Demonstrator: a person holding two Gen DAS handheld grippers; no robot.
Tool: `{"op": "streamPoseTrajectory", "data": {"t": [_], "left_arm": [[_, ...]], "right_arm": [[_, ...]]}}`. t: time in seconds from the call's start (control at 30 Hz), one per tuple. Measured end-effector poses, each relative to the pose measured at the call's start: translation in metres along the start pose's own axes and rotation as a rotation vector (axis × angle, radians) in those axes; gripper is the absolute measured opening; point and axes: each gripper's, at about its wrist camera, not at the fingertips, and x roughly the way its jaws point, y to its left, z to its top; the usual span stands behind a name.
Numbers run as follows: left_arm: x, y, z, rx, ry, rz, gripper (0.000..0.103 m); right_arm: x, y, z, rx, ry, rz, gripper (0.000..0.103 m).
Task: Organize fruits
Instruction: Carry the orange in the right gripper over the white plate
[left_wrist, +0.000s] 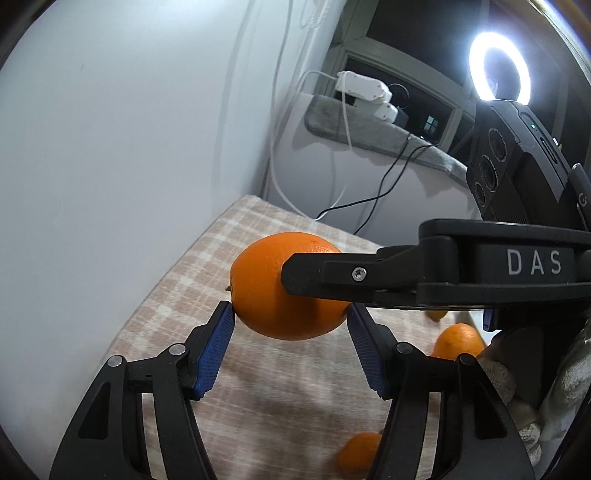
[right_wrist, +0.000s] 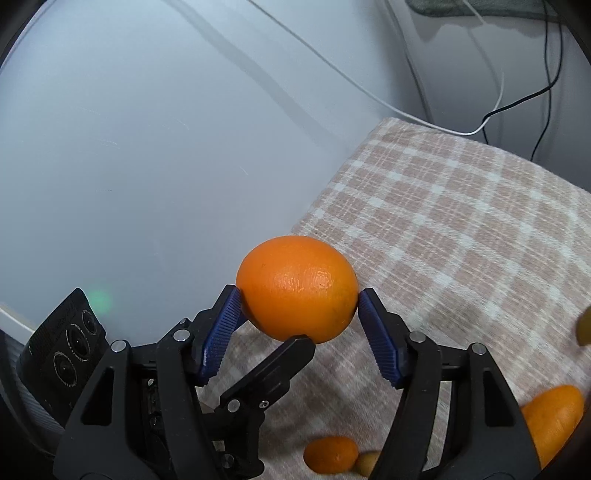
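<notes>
I see both tools gripping one orange (left_wrist: 286, 290) held above the checked cloth (left_wrist: 258, 387) on the worktop. My left tool (left_wrist: 290, 314) pinches it between blue pads (left_wrist: 216, 349), half closed; my right tool (right_wrist: 299, 308) clamps the same fruit crosswise. Smaller oranges (right_wrist: 330, 454) lie on the cloth below.

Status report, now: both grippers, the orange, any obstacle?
Left gripper and right gripper both clamped on one orange, lifted above checked cloth. Smaller oranges loose on cloth below. Nothing in the way.
</notes>
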Motion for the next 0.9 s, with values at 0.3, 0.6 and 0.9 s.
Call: {"op": "streamPoseTrajectory", "data": {"t": [0.3,0.6,0.9], "left_arm": [[-0.009,-0.029,-0.002,0.049,-0.04,-0.019,0.063],[-0.024,-0.061,-0.002,0.096,-0.069,-0.047,0.063],[-0.032,-0.107,-0.003,0.142,-0.068,-0.105,0.063]], "right_arm": [[-0.036,-0.007,-0.01,-0.004,-0.054,-0.008,0.068],[-0.072,-0.01,-0.026,-0.01,-0.116,-0.022,0.068],[-0.117,-0.024,-0.045,0.012,-0.168,-0.06,0.068]]}}
